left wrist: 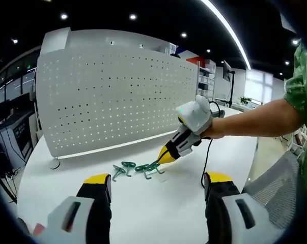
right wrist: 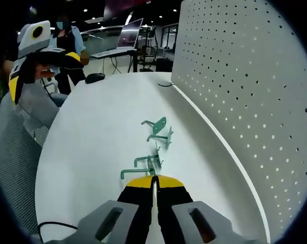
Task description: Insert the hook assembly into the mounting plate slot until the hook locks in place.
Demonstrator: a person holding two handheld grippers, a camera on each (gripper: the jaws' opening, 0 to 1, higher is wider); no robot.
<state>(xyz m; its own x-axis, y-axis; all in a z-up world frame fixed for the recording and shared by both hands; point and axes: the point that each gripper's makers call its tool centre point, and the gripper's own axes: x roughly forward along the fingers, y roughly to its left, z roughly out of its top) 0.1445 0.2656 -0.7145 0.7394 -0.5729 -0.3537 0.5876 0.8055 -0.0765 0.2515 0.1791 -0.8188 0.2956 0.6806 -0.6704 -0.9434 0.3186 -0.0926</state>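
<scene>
Right hand-held gripper (right wrist: 154, 184), with yellow-tipped black jaws pressed together, is pinching the near end of a green metal hook (right wrist: 140, 168) lying on the white tabletop (right wrist: 97, 132). In the left gripper view the same right hand-held gripper (left wrist: 164, 157) is reaching down at a slant from a person's bare forearm (left wrist: 255, 119), its yellow tip touching the nearest green hook (left wrist: 149, 168). Two more green hooks are lying just beside it: in the right gripper view, one with a flat green plate (right wrist: 157, 123) is sitting farther along the tabletop, beyond a pale one (right wrist: 161, 138); in the left gripper view they are clustered to the left of the gripped one (left wrist: 123, 168).

Left hand-held gripper (left wrist: 156, 184) is hovering low over the tabletop (left wrist: 143, 213) with its jaws spread wide apart and nothing between them, well short of the hooks. In the right gripper view it (right wrist: 28, 61) is showing at the upper left, raised above a grey mesh chair back (right wrist: 13, 152).

A large white perforated mounting panel (left wrist: 117, 96) is standing upright along the far edge of the tabletop, beyond the hooks; in the right gripper view it (right wrist: 245, 91) is running along the right side. A black cable (left wrist: 206, 157) is trailing from the right hand-held gripper down to the tabletop.
</scene>
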